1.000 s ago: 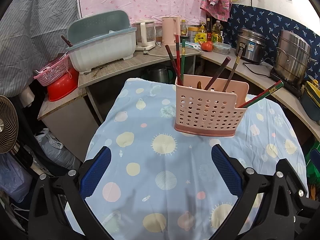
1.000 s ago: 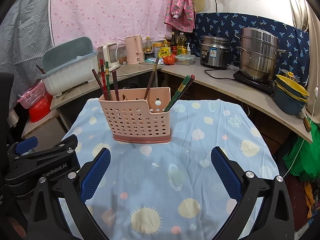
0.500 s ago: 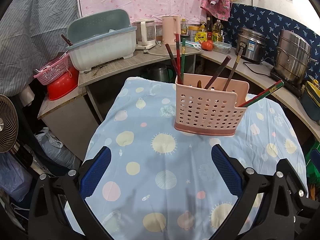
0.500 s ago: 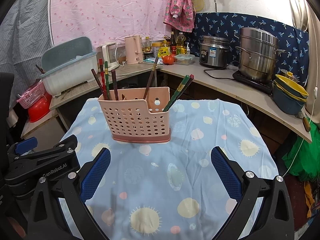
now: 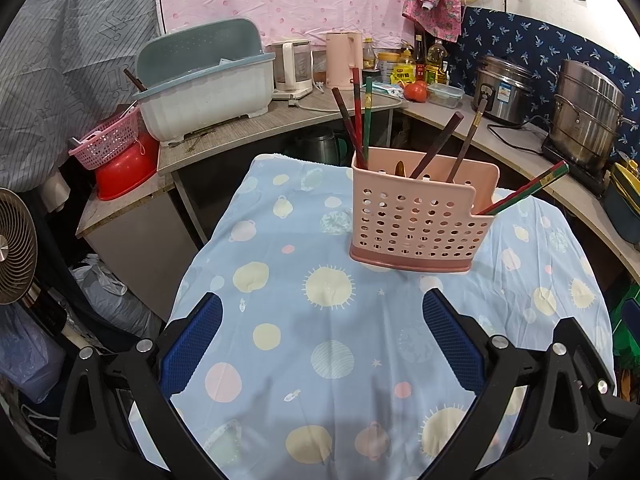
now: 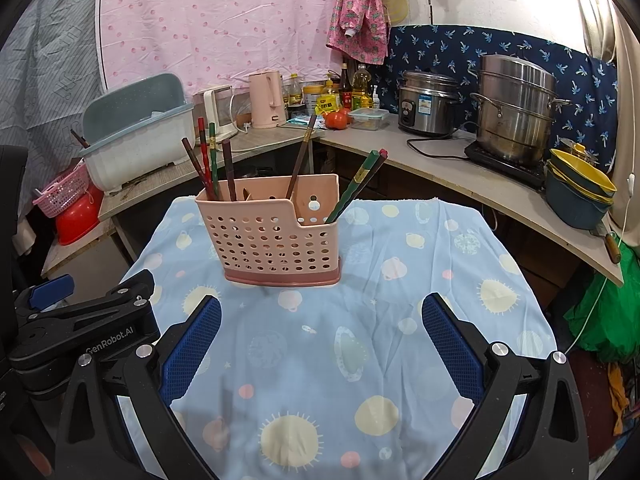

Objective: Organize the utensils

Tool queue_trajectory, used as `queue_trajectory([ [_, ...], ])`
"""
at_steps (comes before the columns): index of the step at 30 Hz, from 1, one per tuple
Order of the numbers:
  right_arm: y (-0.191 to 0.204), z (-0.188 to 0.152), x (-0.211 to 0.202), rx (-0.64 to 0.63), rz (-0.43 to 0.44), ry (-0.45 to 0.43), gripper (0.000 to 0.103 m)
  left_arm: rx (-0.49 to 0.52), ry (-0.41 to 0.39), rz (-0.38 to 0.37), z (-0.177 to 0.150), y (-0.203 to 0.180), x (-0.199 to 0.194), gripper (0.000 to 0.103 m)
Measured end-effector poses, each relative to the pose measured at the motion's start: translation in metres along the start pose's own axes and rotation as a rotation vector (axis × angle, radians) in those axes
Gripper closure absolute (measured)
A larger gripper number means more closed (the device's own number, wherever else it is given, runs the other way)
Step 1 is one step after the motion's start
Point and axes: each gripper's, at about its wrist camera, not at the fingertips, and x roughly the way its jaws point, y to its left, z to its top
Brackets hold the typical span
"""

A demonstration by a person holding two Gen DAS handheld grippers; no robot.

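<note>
— Both tongs are spread wide with nothing between their blue pads. Left tongs point(image 5: 322, 340) hang over the near part of the bench point(image 5: 360, 360), which wears a pale blue cloth with suns and planets. Right tongs point(image 6: 320, 340) hang over the same cloth just to the right of them; the right wrist view shows the left tool's black body at its lower left.

— And the utensils?

— All in the pink holder point(image 5: 420, 220), a perforated plastic caddy that stands upright on the cloth ahead of both tongs, well clear of the pads. At its left end three chopsticks point(image 5: 356, 120) stand nearly upright together: one dark, one red, one green. Two dark brown chopsticks point(image 5: 452, 144) lean right from the middle section. A red and green pair point(image 5: 524, 192) sticks out low through the cut-down right corner, tilted far to the right.

— Anything lying loose on the cloth?

— None that I can see in either view.

— What is behind?

— A curved counter point(image 6: 440, 156) with a covered dish rack point(image 6: 136, 140), a pink kettle point(image 6: 266, 98), bottles, a tomato, a rice cooker point(image 6: 428, 108) and a steel steamer pot point(image 6: 516, 108).
</note>
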Motion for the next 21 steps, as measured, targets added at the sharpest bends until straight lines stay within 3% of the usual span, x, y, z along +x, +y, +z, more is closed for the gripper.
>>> queue_trajectory([
  [21,-0.0041,-0.0017,-0.0008,0.004,-0.005,-0.001,0.006,0.003,-0.006,0.011,0.0009,-0.0007,-0.0003,0.007],
])
